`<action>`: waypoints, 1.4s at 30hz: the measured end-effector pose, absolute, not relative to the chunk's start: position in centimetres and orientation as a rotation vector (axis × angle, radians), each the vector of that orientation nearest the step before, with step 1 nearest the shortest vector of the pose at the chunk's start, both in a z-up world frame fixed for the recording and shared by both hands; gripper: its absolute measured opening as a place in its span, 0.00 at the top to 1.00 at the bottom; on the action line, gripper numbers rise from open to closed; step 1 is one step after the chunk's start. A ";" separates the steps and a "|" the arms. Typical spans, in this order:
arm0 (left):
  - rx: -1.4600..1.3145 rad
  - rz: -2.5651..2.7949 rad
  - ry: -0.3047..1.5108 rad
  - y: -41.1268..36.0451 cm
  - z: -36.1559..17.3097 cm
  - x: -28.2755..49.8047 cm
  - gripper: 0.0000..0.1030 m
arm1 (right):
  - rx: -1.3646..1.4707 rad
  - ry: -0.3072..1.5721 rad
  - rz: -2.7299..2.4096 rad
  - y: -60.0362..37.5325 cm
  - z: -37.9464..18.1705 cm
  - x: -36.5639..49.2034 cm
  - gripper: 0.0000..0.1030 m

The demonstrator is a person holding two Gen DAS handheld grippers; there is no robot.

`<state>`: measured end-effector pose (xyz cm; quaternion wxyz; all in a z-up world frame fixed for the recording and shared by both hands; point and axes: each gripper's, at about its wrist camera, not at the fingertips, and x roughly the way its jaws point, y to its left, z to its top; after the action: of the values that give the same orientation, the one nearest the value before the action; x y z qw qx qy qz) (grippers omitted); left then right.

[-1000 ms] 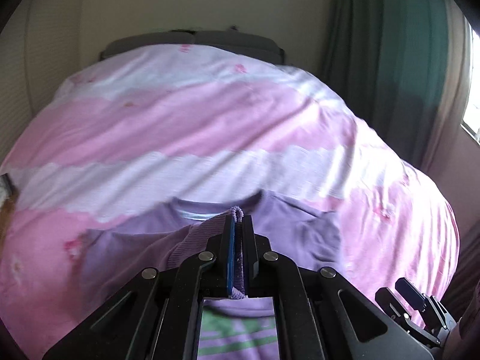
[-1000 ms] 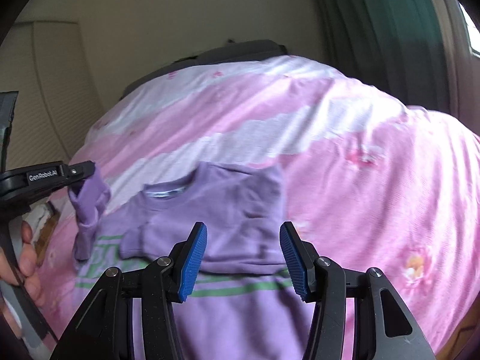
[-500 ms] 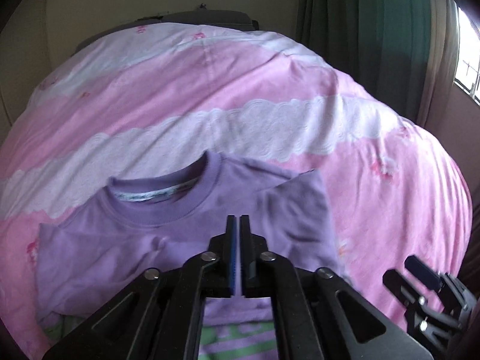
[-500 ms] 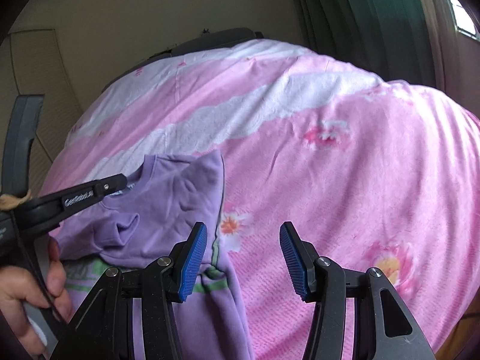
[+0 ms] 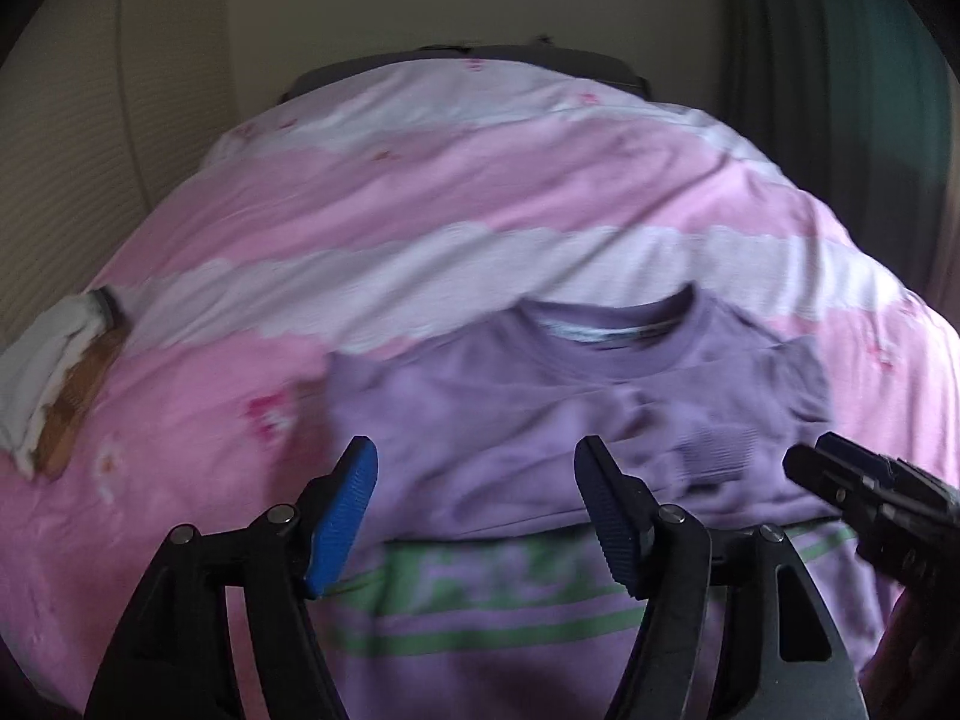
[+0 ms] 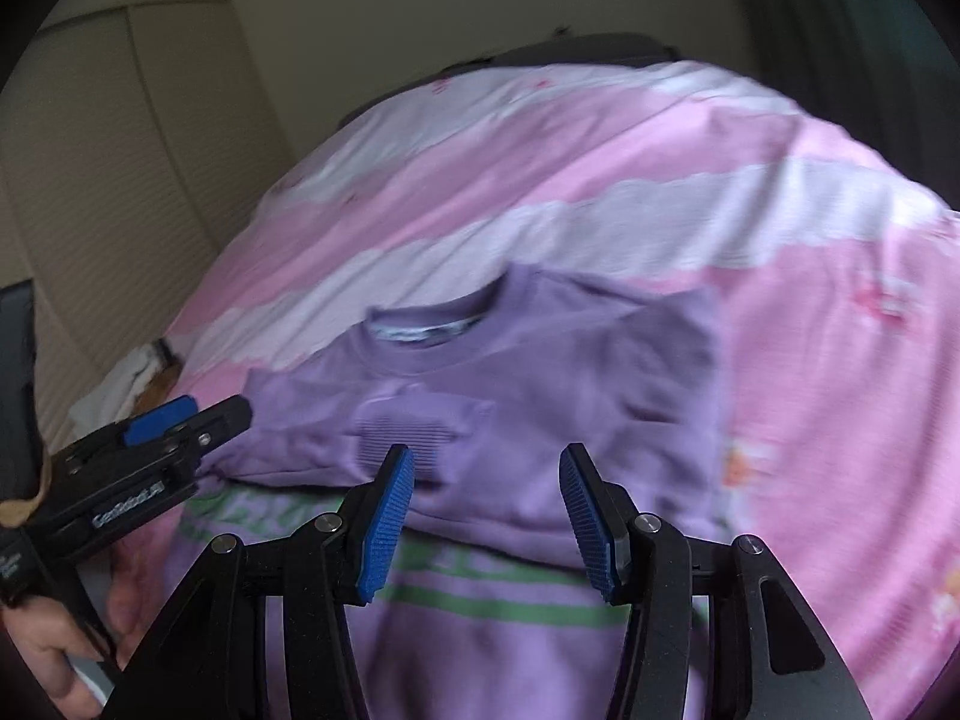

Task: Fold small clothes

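Lying beyond both grippers' parted fingers [image 5: 354,504], purple sweatshirt [image 5: 540,432] (sleeves folded in), left fingers just opened, nothing between.

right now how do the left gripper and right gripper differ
The left gripper has jaws set wider apart, having just been opening; the right gripper has a narrower gap. The left hangs over the purple top's left edge, the right over its middle. Both are open, holding nothing.

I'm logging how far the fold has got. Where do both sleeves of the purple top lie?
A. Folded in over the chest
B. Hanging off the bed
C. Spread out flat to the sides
A: both sleeves lie folded across the purple top, which rests on the pink bedcover.
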<state>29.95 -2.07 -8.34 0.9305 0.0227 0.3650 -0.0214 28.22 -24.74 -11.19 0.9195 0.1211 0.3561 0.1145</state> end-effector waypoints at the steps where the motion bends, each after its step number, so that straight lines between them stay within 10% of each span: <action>1: 0.043 -0.034 0.753 -1.2 -8.7 29.9 0.34 | 0.252 0.743 0.249 -24.3 -11.4 28.6 0.49; 16: -0.046 0.014 0.794 4.2 -11.5 29.0 0.34 | 0.518 0.918 0.436 -23.1 -16.0 34.8 0.57; 23: -0.050 0.008 0.782 3.6 -10.7 29.1 0.34 | 0.616 0.907 0.410 -24.9 -16.2 34.2 0.88; 42: -0.046 0.000 0.894 2.3 -15.0 30.5 0.28 | 0.232 0.918 0.178 -26.0 -14.7 31.2 0.75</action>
<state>30.47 2.33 -15.04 0.9015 -0.0221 0.4322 -0.0001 31.21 -26.01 -14.68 0.8863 0.1115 0.4413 0.0854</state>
